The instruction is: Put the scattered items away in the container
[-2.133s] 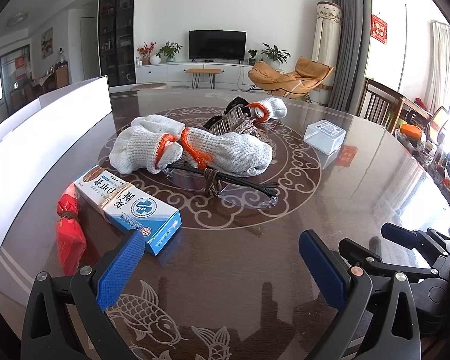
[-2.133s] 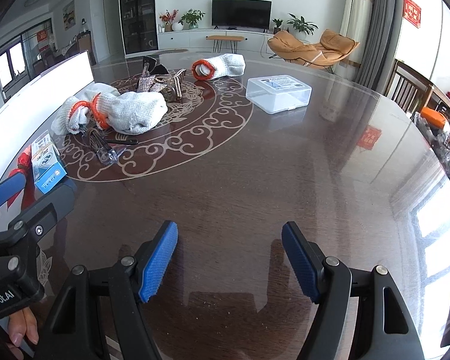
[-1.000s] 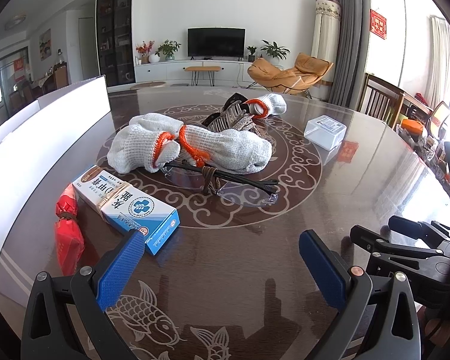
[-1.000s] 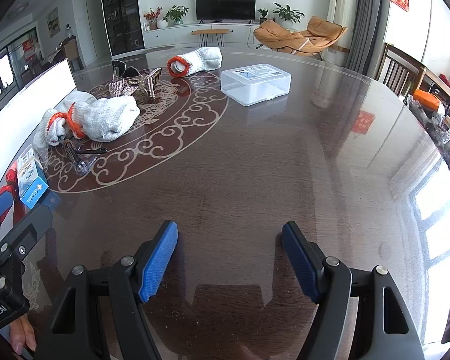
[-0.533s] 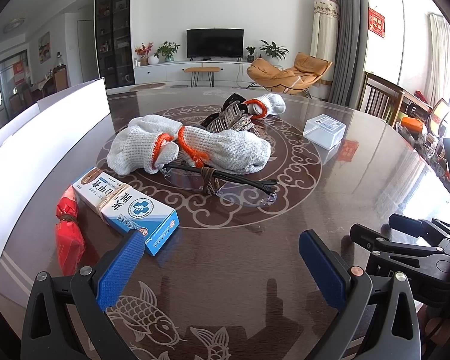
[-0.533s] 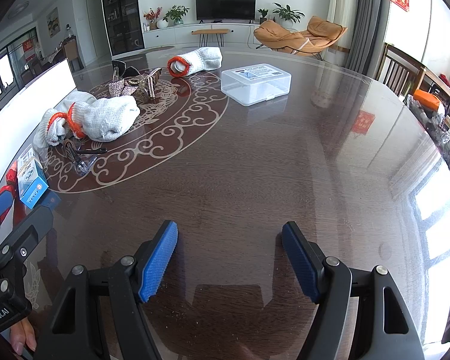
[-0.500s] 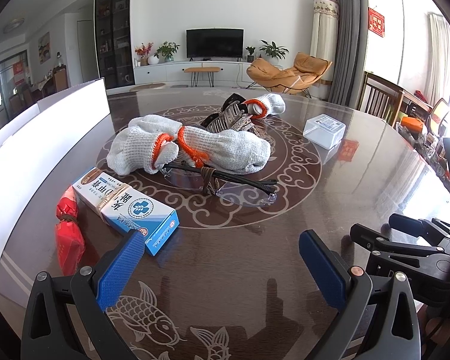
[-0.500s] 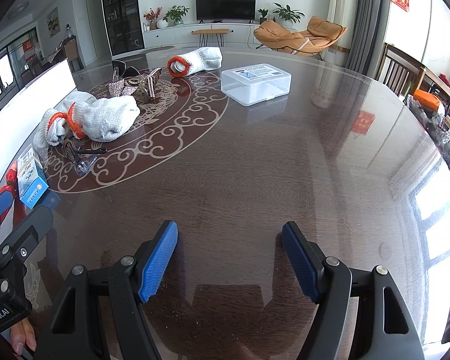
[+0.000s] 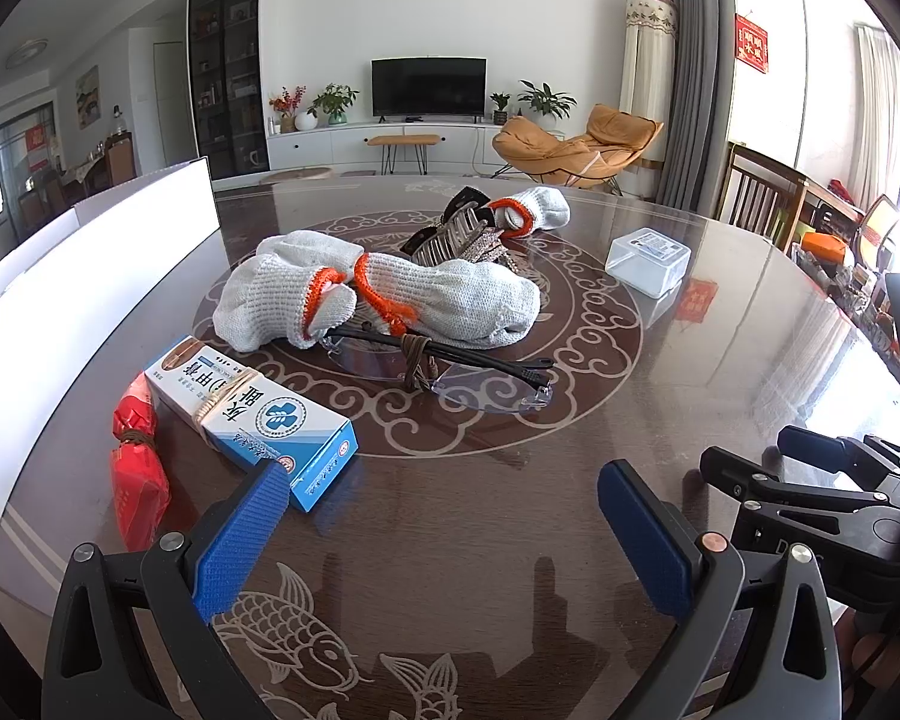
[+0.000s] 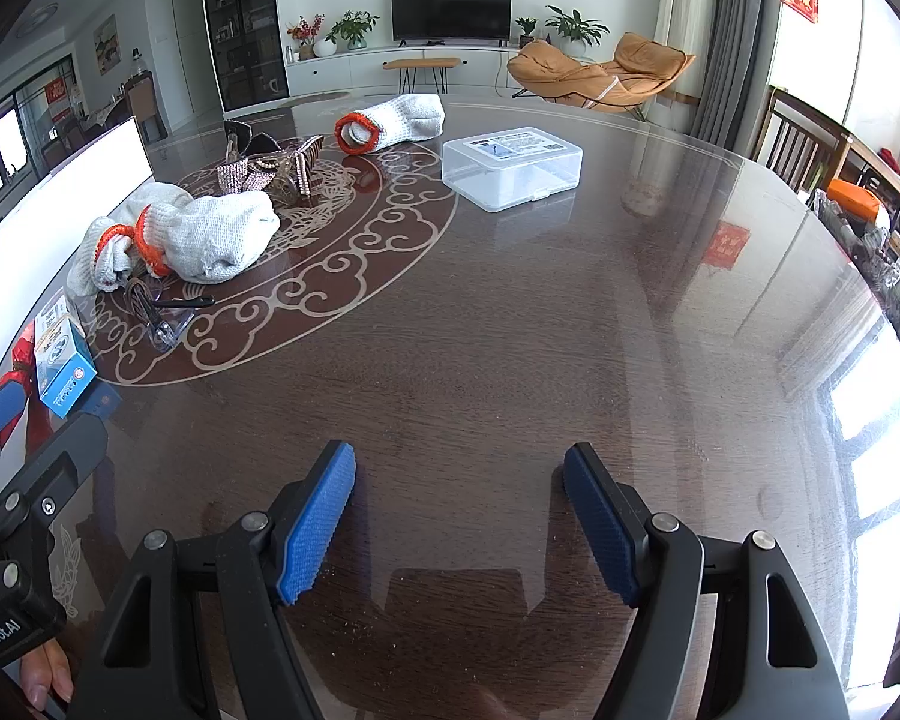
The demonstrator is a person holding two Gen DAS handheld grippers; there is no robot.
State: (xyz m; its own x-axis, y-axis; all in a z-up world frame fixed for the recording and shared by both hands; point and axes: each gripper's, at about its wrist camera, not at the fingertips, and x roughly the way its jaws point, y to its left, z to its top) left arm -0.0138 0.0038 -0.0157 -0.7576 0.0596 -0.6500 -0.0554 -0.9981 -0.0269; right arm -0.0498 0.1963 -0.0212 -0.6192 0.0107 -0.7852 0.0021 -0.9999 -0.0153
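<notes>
A white container [image 9: 90,276] stands along the table's left edge. Near it lie a red packet [image 9: 135,468], a blue-white box [image 9: 252,414], clear safety glasses [image 9: 438,372], two white gloves with orange cuffs [image 9: 378,294], a glittery hair clip [image 9: 462,237] and a third glove [image 9: 534,210]. A clear plastic box [image 10: 513,168] sits further right. My left gripper [image 9: 444,534] is open and empty, just short of the blue-white box. My right gripper [image 10: 459,528] is open and empty over bare table at the near edge.
The dark round table [image 10: 570,330] has a glossy top with a scroll pattern. Wooden chairs [image 9: 762,204] and a cluttered side table stand at the right. The right gripper shows in the left wrist view [image 9: 822,480].
The right gripper has drawn back and turned slightly, so the items look further away. The left gripper has barely moved. Both stay open.
</notes>
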